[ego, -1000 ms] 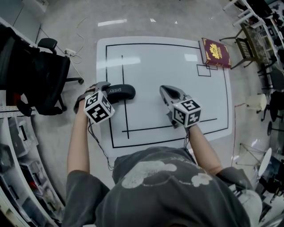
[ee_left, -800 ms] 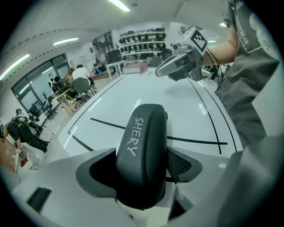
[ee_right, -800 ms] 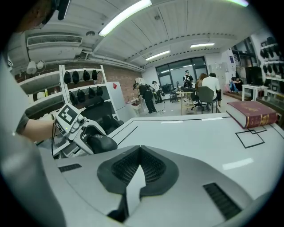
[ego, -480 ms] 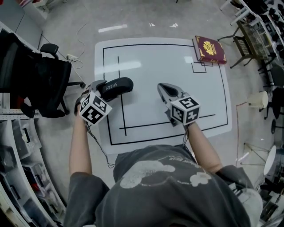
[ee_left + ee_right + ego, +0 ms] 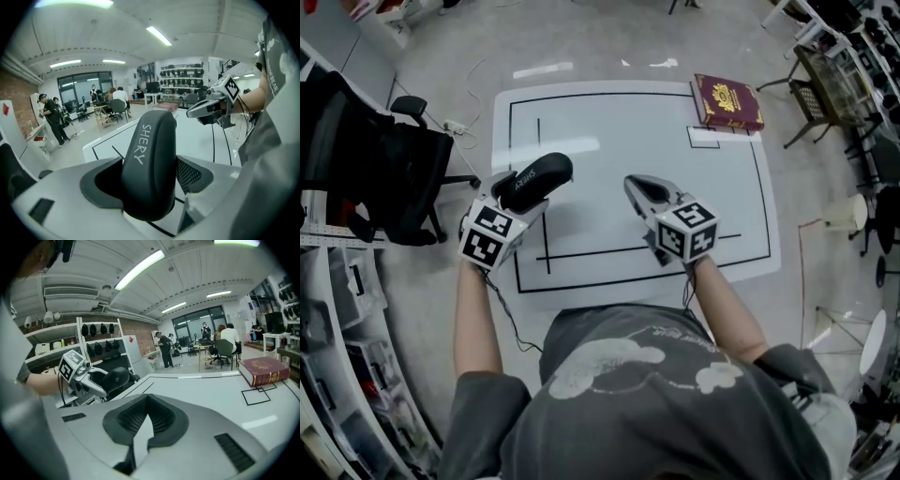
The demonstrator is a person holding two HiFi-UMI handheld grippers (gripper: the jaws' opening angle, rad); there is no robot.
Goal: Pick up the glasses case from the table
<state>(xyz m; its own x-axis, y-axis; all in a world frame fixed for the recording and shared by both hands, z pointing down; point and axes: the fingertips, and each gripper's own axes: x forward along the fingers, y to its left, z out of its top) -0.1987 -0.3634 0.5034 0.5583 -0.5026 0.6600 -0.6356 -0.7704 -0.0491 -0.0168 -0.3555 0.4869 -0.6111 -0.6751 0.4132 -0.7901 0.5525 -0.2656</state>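
Person in a dark grey T-shirt (image 5: 637,412), with two pale grey hand-held claws.

The shirt is short-sleeved, with a whitish cloud-like print across the front. The left claw (image 5: 523,184) and the right claw (image 5: 637,187) are smooth light-grey shells that narrow toward the tips. Each is lined with dark cross-hatched pads (image 5: 129,418) and carries a white cube (image 5: 686,231) printed with black square markers. A thin black cable (image 5: 508,314) trails from the left one.
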